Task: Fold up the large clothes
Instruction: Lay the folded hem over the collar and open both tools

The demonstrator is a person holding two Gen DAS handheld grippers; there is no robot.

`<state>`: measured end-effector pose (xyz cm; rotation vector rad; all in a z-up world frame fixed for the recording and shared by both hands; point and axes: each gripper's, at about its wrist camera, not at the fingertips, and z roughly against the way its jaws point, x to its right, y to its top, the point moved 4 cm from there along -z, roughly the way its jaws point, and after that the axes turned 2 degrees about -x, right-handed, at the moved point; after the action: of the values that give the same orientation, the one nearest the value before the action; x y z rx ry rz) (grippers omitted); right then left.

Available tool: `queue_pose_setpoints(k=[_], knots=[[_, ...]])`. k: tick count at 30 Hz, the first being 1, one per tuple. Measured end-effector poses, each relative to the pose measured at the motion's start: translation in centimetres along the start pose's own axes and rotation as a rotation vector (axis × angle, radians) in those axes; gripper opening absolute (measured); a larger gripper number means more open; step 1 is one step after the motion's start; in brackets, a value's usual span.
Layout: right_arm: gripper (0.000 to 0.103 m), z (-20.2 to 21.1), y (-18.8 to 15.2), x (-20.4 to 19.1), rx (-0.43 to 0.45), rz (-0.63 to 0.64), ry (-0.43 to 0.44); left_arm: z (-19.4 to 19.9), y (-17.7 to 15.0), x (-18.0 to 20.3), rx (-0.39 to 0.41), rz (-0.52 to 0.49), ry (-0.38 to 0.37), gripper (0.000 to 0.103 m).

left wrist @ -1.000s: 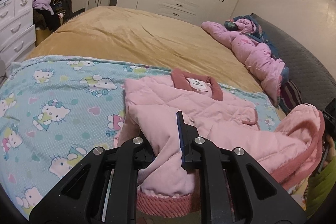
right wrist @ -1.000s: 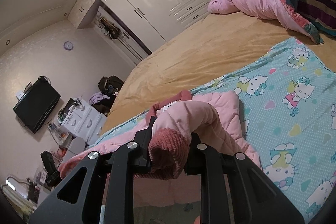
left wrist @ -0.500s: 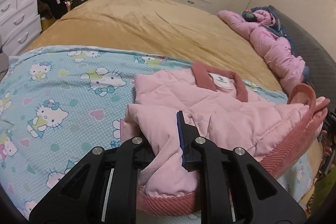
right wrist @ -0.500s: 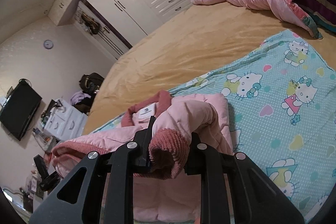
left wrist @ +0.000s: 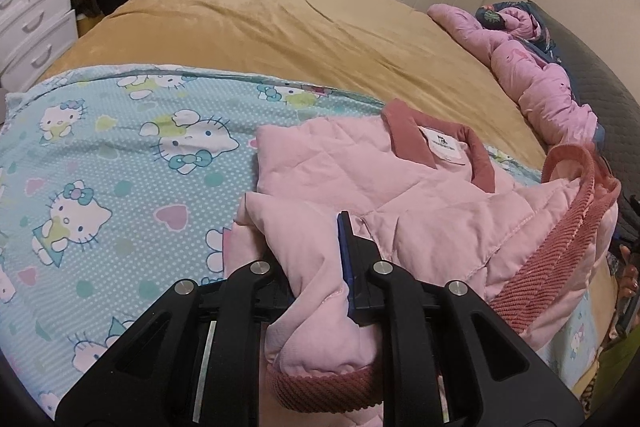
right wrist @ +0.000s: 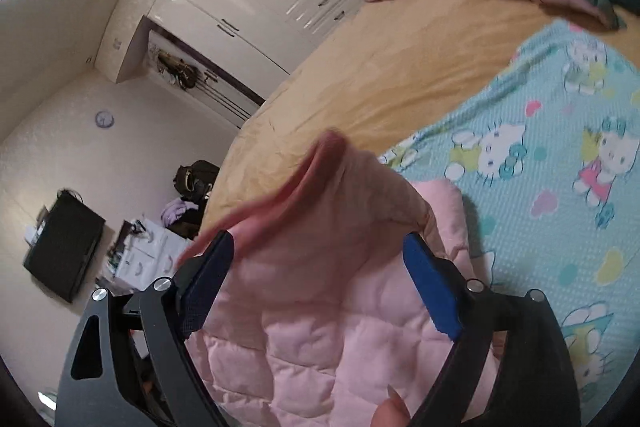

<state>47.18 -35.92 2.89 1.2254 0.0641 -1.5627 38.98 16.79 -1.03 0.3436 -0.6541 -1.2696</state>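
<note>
Across the bed's cartoon-cat blue blanket, the left claw pinches the puffy pink quilted jacket to fold it; the right claw is opening, letting the hem drop.

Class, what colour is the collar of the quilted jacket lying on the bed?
Dusty rose red, on the collar; left wrist view.

right gripper jaws opening, cuff released (jacket loose between them); both grippers lower
</note>
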Motion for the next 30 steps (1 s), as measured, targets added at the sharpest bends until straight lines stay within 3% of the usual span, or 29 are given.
queue_pose_setpoints(k=[5,8,11,13,15,17,24,28,30], knots=[[0.086,-0.9,-3.5,-4.1,-0.044,0.212,-0.008,-0.8,0.2,0.1,-0.013,0.009,-0.005,0.012],[0.086,-3.1,-8.3,-6.8,-0.151,0.381,-0.006,-1.0,0.4,-0.2,-0.020,0.039,-0.020,0.012],[0.085,-6.8,-13.1,-7.9,-0.294,0.507,-0.087,-0.7,0.6,-0.3,-0.022,0.057,-0.037,0.016],[0.086,-9.1,-14.8,-7.2,-0.350,0.521,-0.161,0.3,0.8,-0.1,-0.005,0.067,-0.061,0.022],[0.087,-10.6,-15.4,-6.5,-0.352,0.520,-0.207,1.4,1.0,0.1,0.014,0.079,-0.110,0.034],[0.088,-11.3,-15.1,-6.2,-0.339,0.491,-0.214,2.5,1.3,0.5,0.037,0.088,-0.154,0.061],[0.088,-12.0,-14.7,-6.2,-0.328,0.455,-0.214,5.9,1.5,1.5,0.110,0.079,-0.215,0.079],[0.087,-12.0,-14.0,-6.0,-0.325,0.450,-0.195,7.3,0.9,1.0,0.164,0.096,-0.246,0.081],[0.087,-11.5,-13.8,-5.8,-0.322,0.451,-0.180,7.9,0.4,0.6,0.199,0.093,-0.226,0.081]])
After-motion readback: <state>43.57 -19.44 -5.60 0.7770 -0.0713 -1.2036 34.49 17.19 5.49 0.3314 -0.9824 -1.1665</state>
